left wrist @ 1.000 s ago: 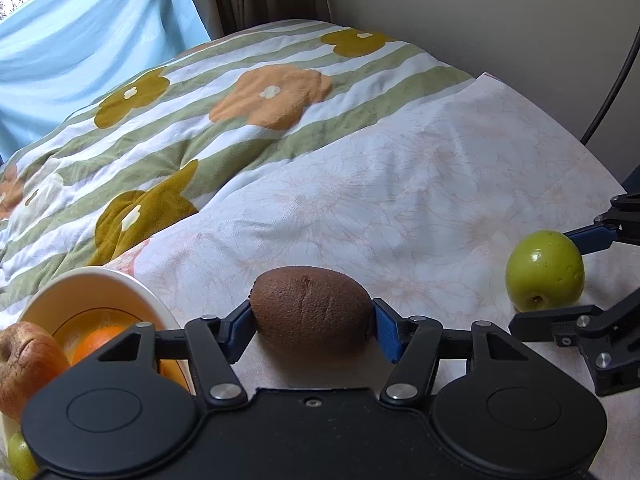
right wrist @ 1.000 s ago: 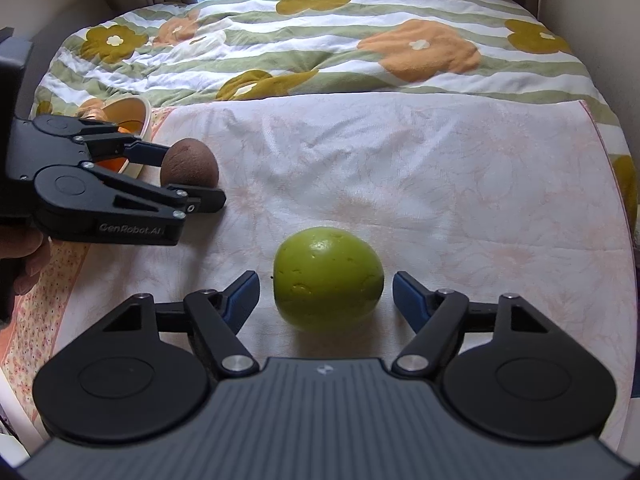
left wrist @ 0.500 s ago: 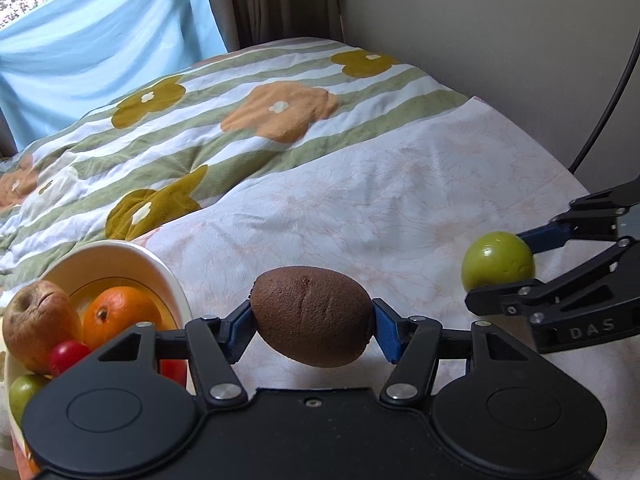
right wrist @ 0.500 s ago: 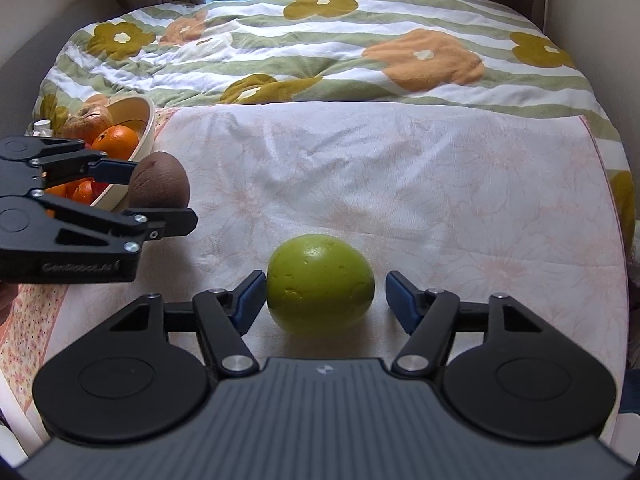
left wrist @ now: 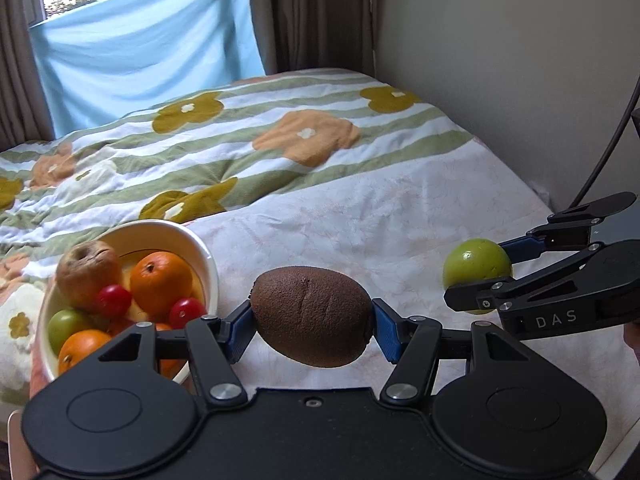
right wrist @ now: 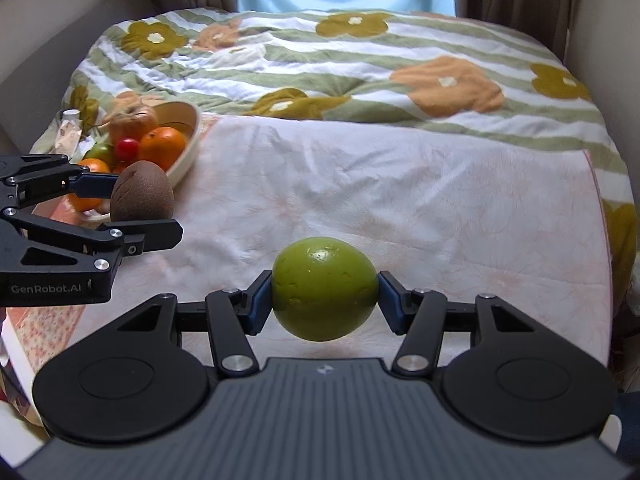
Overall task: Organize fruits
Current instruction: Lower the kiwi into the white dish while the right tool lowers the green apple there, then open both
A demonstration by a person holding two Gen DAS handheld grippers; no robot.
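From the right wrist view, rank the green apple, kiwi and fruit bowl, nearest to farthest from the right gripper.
1. green apple: clamped in the right gripper.
2. kiwi: to the left, held by the left gripper.
3. fruit bowl: farther left and back, behind the kiwi.

left gripper: black, blue pads, silver screws | right gripper: same, "DAS"

Place: home bedroom
Evidence: bed under green-striped floral quilt, brown window curtains, pale blue cloth over window
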